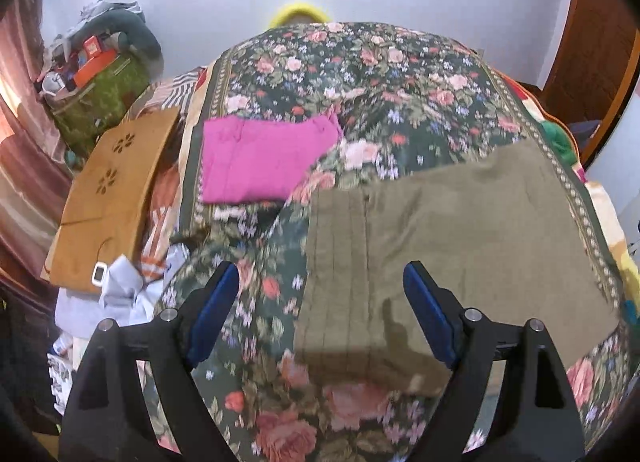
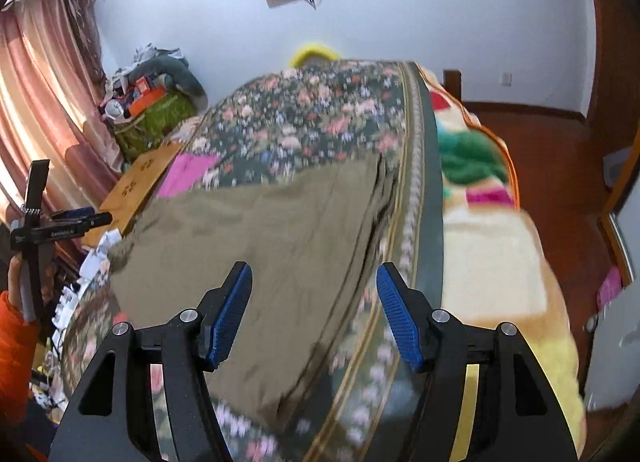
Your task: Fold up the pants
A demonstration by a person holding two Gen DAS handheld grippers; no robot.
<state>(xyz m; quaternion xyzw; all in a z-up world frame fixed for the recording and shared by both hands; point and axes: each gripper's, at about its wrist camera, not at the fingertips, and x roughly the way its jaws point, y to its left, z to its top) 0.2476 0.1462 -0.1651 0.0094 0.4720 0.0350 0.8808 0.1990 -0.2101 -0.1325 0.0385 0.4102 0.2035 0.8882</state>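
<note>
Olive-green pants [image 1: 452, 246] lie flat on the floral bedspread [image 1: 360, 82]; they also show in the right wrist view [image 2: 260, 246]. My left gripper [image 1: 320, 294] is open and empty above the pants' near left edge with its stitched pleats. My right gripper [image 2: 314, 294] is open and empty above the pants' near right edge, close to the bedspread's border. The left gripper also shows at the far left of the right wrist view [image 2: 86, 218], held by a hand in an orange sleeve.
A folded pink garment [image 1: 260, 160] lies on the bed beyond the olive pants. A brown cardboard sheet [image 1: 108, 198] and cluttered bags [image 1: 100, 78] are at the left. A colourful blanket [image 2: 480, 202] hangs at the bed's right side, above a wooden floor [image 2: 560, 182].
</note>
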